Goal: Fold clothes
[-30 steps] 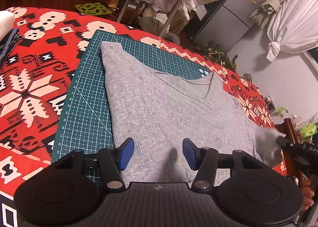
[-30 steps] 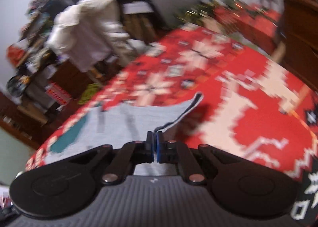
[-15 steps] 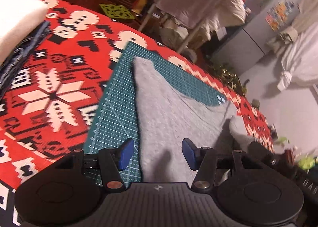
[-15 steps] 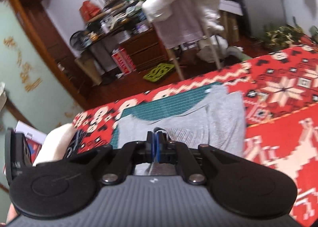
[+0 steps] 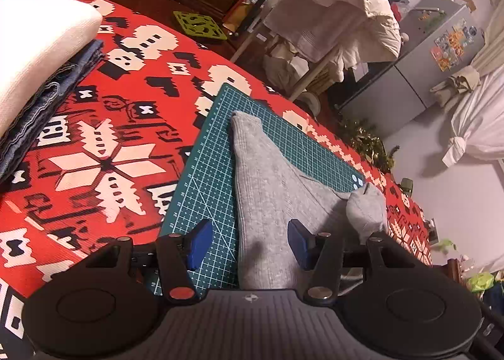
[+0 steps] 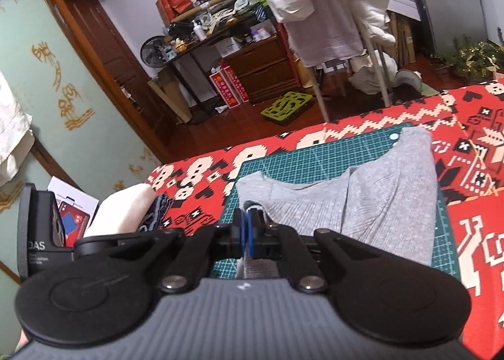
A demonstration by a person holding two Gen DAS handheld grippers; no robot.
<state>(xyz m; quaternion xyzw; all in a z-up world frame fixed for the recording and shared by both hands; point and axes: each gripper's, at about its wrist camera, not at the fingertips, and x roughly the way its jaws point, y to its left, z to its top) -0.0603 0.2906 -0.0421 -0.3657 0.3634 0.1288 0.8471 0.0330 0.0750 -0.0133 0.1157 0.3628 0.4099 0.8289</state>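
The grey garment's (image 5: 271, 202) near end disappears under the left gripper's (image 5: 249, 242) body. The folded pile (image 5: 37, 54) runs off the picture's left edge.

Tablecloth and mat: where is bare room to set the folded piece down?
Bare red tablecloth lies between the folded stack and the green cutting mat; more lies right of the mat in the right wrist view. The grey garment crowds the mat.
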